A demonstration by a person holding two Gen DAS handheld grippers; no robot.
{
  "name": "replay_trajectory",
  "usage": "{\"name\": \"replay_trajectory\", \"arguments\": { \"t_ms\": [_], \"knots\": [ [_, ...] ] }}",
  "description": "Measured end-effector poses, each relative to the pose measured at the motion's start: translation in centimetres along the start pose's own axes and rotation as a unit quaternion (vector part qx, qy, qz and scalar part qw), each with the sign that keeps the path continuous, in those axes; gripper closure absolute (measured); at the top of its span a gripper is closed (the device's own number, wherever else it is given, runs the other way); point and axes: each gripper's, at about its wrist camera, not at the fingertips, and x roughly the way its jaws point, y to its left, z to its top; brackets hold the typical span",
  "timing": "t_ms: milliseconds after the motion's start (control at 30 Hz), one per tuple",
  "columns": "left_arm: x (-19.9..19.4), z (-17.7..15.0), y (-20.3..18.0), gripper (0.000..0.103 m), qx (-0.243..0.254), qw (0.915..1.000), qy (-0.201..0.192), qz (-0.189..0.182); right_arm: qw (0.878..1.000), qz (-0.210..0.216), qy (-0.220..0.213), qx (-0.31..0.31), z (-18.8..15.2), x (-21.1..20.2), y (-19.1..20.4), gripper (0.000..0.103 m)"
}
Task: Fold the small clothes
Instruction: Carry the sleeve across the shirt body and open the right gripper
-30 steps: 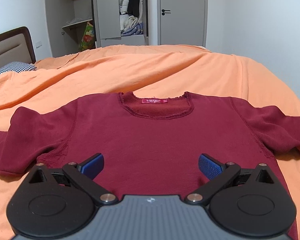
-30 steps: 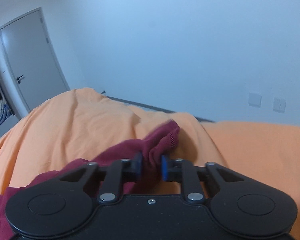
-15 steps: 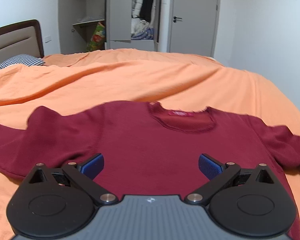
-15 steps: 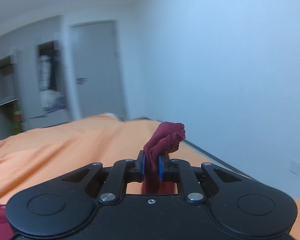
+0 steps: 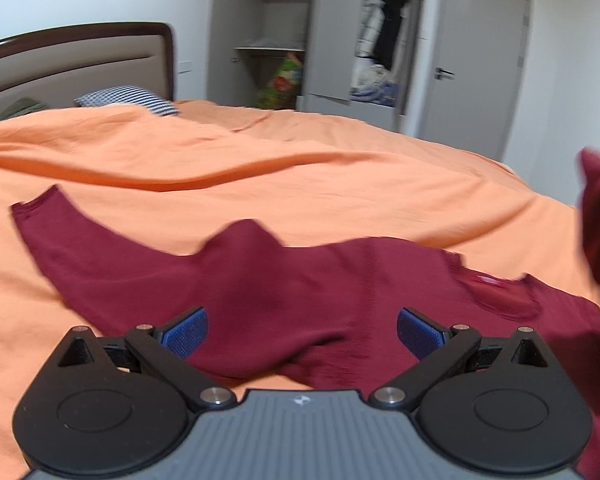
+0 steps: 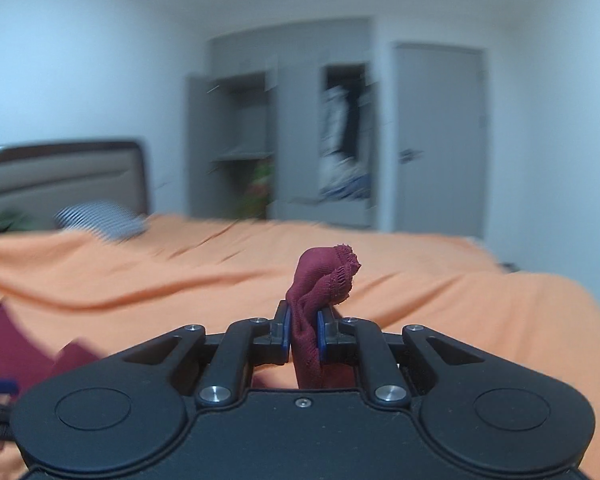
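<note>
Left gripper point(image 5: 302, 330) hangs low over the dark red sweater point(image 5: 260, 288) with its two blue pads far apart, so it is released and grasps nothing. The sweater lies spread on the orange bedcover point(image 5: 260, 184). Its one sleeve point(image 5: 56, 232) reaches flat to the left, the body sits directly in front of the pads, and the neck opening with a small label point(image 5: 488, 280) is to the right. At the far right edge of this view a piece of the same red cloth rises up from the bed.

Right gripper point(image 6: 303, 330) is clenched on the other sleeve cuff point(image 6: 332, 270); the cloth stands bunched above the closed pads, with the stitched hem visible on top.

I judge the step in hand is folding this lifted sleeve across the body. To do it well, the right gripper should carry the cuff over the chest in a low arc, keep the sleeve stretched so that it does not twist, and lay it flat before opening. The free left gripper could press the shoulder line, so the body does not slide on the smooth cover.

Both views are blurred. The lower hem of the sweater is hidden behind the left gripper body, and the lifted sleeve between cuff and shoulder is cut off.
</note>
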Motion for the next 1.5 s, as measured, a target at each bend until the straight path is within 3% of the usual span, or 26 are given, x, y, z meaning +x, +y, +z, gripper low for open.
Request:
{"name": "replay_trajectory", "arguments": {
  "t_ms": [133,267,367,400,433,567,633,700,867,1000,1067,1167,1267,1333,1500],
  "knots": [
    [0.4,-0.1,2.6,0.000,-0.020,0.9994,-0.010,0.027,0.997,0.042,0.051,-0.040,-2.4,3.4,6.9,0.090],
    [0.6,-0.2,4.0,0.000,-0.028,0.9988,-0.025,0.030,0.989,0.066,0.095,-0.087,-5.0,5.4,11.5,0.088],
    [0.9,-0.2,4.3,0.000,-0.037,0.9988,-0.028,0.018,0.985,0.087,0.118,-0.095,-7.2,4.3,12.3,0.074],
    [0.9,-0.2,4.2,0.000,-0.039,0.9987,-0.029,0.013,0.984,0.093,0.125,-0.091,-7.6,4.1,12.4,0.059],
    [1.0,-0.3,4.2,0.000,-0.042,0.9986,-0.030,0.008,0.983,0.100,0.128,-0.088,-8.0,3.4,11.7,0.041],
    [1.4,-0.4,3.3,0.000,-0.049,0.9983,-0.028,-0.016,0.984,0.109,0.120,-0.080,-8.2,1.3,9.4,0.023],
    [1.7,-0.7,2.6,0.000,-0.048,0.9980,-0.026,-0.033,0.986,0.101,0.116,-0.067,-8.1,-0.1,7.6,0.008],
    [2.0,-0.9,1.8,0.000,-0.045,0.9972,-0.023,-0.054,0.989,0.089,0.108,-0.046,-8.6,-1.7,5.4,0.001],
    [3.4,-1.9,-0.8,0.000,-0.019,0.9964,-0.022,-0.079,0.994,0.011,0.106,-0.002,-9.6,-4.0,-2.2,0.001],
    [5.0,-2.8,-2.7,0.000,0.006,0.9994,-0.002,-0.035,0.989,-0.081,0.120,0.020,-10.3,-3.8,-8.8,0.001],
    [5.9,-3.4,-3.0,0.000,0.015,0.9997,0.019,0.002,0.985,-0.100,0.128,0.051,-10.7,-3.0,-12.2,0.003],
    [6.6,-4.5,-2.5,0.000,0.017,0.9984,0.035,0.041,0.977,-0.097,0.150,0.115,-11.0,-1.2,-16.6,0.022],
    [7.0,-5.0,-1.8,0.000,-0.002,0.9985,0.044,0.031,0.966,-0.090,0.175,0.171,-11.6,1.1,-19.8,0.041],
    [7.2,-5.1,-1.9,0.000,0.000,0.9985,0.045,0.033,0.960,-0.089,0.186,0.188,-12.1,2.3,-21.0,0.089],
    [7.2,-5.6,-2.2,0.000,0.011,0.9985,0.036,0.040,0.963,-0.110,0.175,0.173,-11.9,2.2,-21.9,0.093]
  ]
}}
